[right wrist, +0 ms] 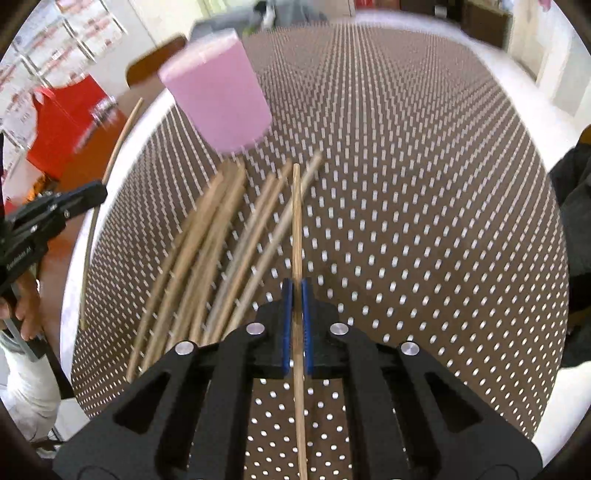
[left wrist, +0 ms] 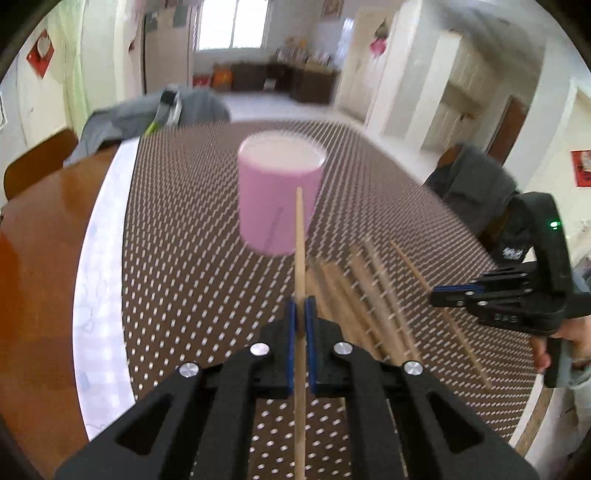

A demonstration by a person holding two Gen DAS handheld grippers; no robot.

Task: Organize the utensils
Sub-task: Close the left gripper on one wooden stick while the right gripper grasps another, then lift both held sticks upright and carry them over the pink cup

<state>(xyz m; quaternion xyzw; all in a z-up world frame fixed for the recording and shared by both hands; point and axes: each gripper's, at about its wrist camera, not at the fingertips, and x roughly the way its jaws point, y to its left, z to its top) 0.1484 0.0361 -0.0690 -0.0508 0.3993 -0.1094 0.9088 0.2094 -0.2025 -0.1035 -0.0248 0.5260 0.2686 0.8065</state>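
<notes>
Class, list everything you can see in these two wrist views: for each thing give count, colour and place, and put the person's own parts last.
pink cup: one, pink, upright on the mat beyond the chopsticks.
loose chopsticks: several, exact count blurred, light wood, lying in a fan on the mat.
held chopsticks: two, light wood, one in each gripper.
dotted mat: one, brown with white dots, covering the table.
red bag: one, red, beside the table.
left hand-held gripper: black with blue pads, shut on a chopstick.
right hand-held gripper: the same, shut on a chopstick.

Bright window (left wrist: 232,26) behind dark low cabinets (left wrist: 280,79), pale floor (left wrist: 266,107)
</notes>
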